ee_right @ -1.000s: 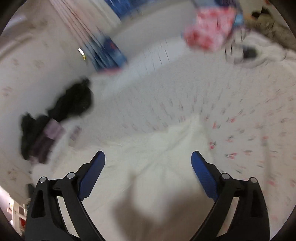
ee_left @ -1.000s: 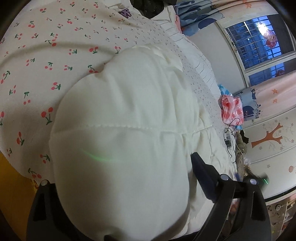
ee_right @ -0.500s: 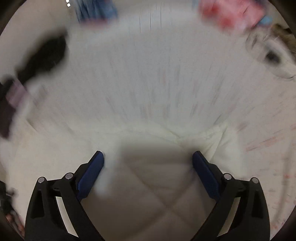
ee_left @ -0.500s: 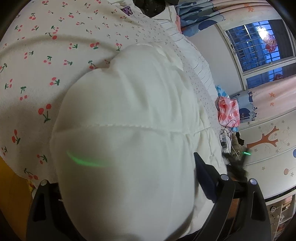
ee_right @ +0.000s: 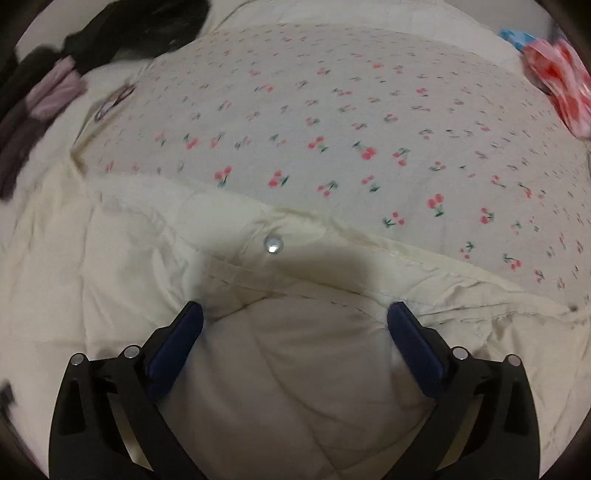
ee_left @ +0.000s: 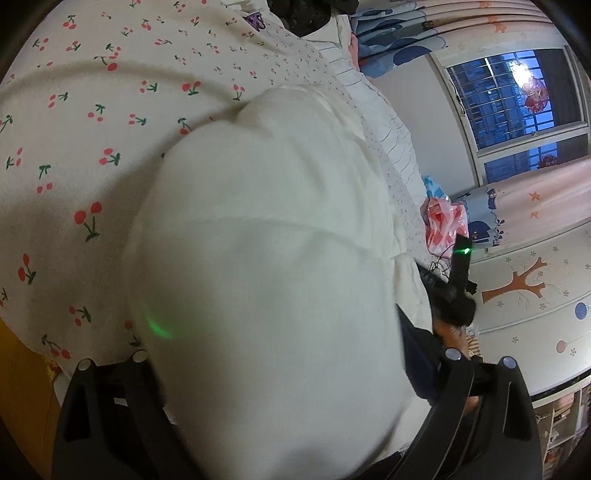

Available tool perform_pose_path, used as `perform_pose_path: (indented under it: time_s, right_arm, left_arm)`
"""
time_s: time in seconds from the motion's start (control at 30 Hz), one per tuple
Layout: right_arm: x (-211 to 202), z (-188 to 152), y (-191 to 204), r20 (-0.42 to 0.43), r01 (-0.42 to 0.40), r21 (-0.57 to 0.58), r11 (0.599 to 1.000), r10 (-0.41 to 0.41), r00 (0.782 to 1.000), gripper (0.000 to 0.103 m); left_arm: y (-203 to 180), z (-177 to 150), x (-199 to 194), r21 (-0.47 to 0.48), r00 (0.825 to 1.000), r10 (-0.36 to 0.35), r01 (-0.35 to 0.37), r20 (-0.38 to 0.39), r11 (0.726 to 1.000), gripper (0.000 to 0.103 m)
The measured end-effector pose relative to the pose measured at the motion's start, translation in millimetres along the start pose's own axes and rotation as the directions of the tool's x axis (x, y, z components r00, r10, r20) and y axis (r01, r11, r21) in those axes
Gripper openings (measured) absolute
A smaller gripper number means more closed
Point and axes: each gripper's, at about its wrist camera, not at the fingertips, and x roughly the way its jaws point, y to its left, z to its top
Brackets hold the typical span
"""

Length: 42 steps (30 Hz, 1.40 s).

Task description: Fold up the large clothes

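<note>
**Cream padded jacket spread on the cherry-print bed**

The cream quilted jacket (ee_right: 155,258) is lying across the near part of the bed, over a cherry-print sheet (ee_right: 351,122), its silver snap (ee_right: 273,244) facing up. The right tongs (ee_right: 294,325) are standing wide apart – blue pads straddling a puffy fold of the jacket, not pinching it. In the left wrist view the jacket (ee_left: 266,277) is bulging up over the left tongs (ee_left: 277,387) (fabric is hiding the pads, so whether they are clamping it cannot be told). Dark clothes (ee_right: 140,26) and a pink plastic bag (ee_right: 557,85) are sitting at the bed's far side.
</note>
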Motion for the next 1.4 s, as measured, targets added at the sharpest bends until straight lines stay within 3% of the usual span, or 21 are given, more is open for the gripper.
perform_pose_path:
  time_s: [0.07,0.2,0.27,0.37,0.47,0.6,0.73,0.8,0.83,0.9,1.0,1.07,1.1,1.17,1.2,1.3,1.33,1.4]
  right_arm:
    - [-22.9,8.1,11.5,0.062,-0.022,0.023,0.999,0.021,0.998,0.097]
    - [-45.2,26.9,63.8,0.134,-0.084,-0.069,0.994,0.092,0.987,0.097]
    - [-26.4,32.2,97.7,0.113,-0.075,-0.105,0.992,0.086,0.990,0.097]
    - [33.8,26.8,122.3,-0.035,-0.020,-0.165,0.986,0.015,0.999,0.097]
    - [5.9,29.9,105.7,0.010,-0.075,-0.082,0.994,0.076,0.997,0.097]
    - [-72.4,3.3,82.4,0.132,-0.089,-0.106,0.990,0.103,0.986,0.097]
    - [-135.4,-78.1,30.7,0.239,-0.033,-0.034,0.999,0.040,0.970,0.097]
    - [-130.7,-123.3,4.6,0.215,0.012,0.035,0.999,-0.019,0.976,0.097]
    - [-103.5,-148.8,-4.5,0.127,0.047,0.025,0.999,-0.050,0.991,0.097]
    - [-95.8,-167.8,-4.8,0.175,0.048,-0.040,0.998,-0.041,0.984,0.097]
    - [-125.3,-175.6,-3.4,0.236,0.007,-0.003,1.000,-0.006,0.972,0.097]
    - [-154.9,-191.8,3.6,0.344,-0.009,-0.029,1.000,0.018,0.939,0.097]
    - [-157.5,-201.2,7.8,0.353,0.020,-0.042,0.999,-0.004,0.936,0.097]
    - [-136.2,-212.4,8.0,0.245,0.066,-0.070,0.995,-0.047,0.968,0.097]
    - [-124.9,-221.0,10.6,0.230,0.086,-0.118,0.989,-0.057,0.972,0.097]
    - [-144.6,-222.0,10.1,0.283,0.014,-0.093,0.996,0.013,0.959,0.097]
    - [-158.2,-218.4,6.4,0.337,-0.024,-0.068,0.997,0.046,0.940,0.097]
    - [-174.0,-202.1,1.8,0.383,-0.007,-0.048,0.999,0.025,0.923,0.097]
  left_arm:
    - [5.2,0.1,-1.8,-0.012,1.000,-0.016,0.016,0.001,1.000,0.091]
    - [7.7,-0.3,-3.0,-0.017,1.000,-0.029,0.029,-0.001,0.999,0.091]
    - [10.0,-0.4,-3.8,-0.024,0.999,-0.038,0.038,-0.002,0.999,0.091]
    - [11.8,-0.5,-4.1,-0.031,0.999,-0.052,0.051,-0.005,0.998,0.093]
    - [12.1,-0.9,-3.9,-0.029,0.999,-0.051,0.050,-0.011,0.998,0.093]
    - [13.4,-1.0,-4.8,-0.035,0.998,-0.059,0.058,-0.011,0.998,0.093]
    - [14.6,-2.1,-5.9,-0.044,0.998,-0.067,0.067,-0.007,0.997,0.093]
    - [12.8,-2.8,-5.2,-0.041,0.998,-0.059,0.059,-0.007,0.997,0.093]
    - [11.1,-3.0,-4.7,-0.038,0.999,-0.053,0.053,-0.008,0.998,0.093]
    - [7.0,-1.9,-2.9,-0.023,0.999,-0.035,0.035,-0.017,0.999,0.093]
    - [4.7,-1.9,-3.1,-0.015,1.000,-0.021,0.021,-0.023,1.000,0.093]
    - [4.4,-1.1,-3.4,-0.023,1.000,-0.023,0.023,-0.016,0.999,0.093]
    - [5.5,-1.1,-4.1,-0.028,1.000,-0.026,0.026,-0.012,0.999,0.093]
    - [7.2,-0.4,-5.6,-0.045,0.999,-0.035,0.034,-0.004,0.998,0.093]
    - [7.7,1.2,-6.3,-0.055,0.999,-0.039,0.039,0.000,0.998,0.093]
    - [10.1,2.6,-13.6,-0.088,0.998,-0.052,0.055,0.037,0.995,0.093]
    - [10.7,2.7,-14.7,-0.095,0.998,-0.045,0.050,0.048,0.994,0.093]
    - [10.4,2.8,-12.1,-0.101,0.998,-0.036,0.041,0.046,0.994,0.093]
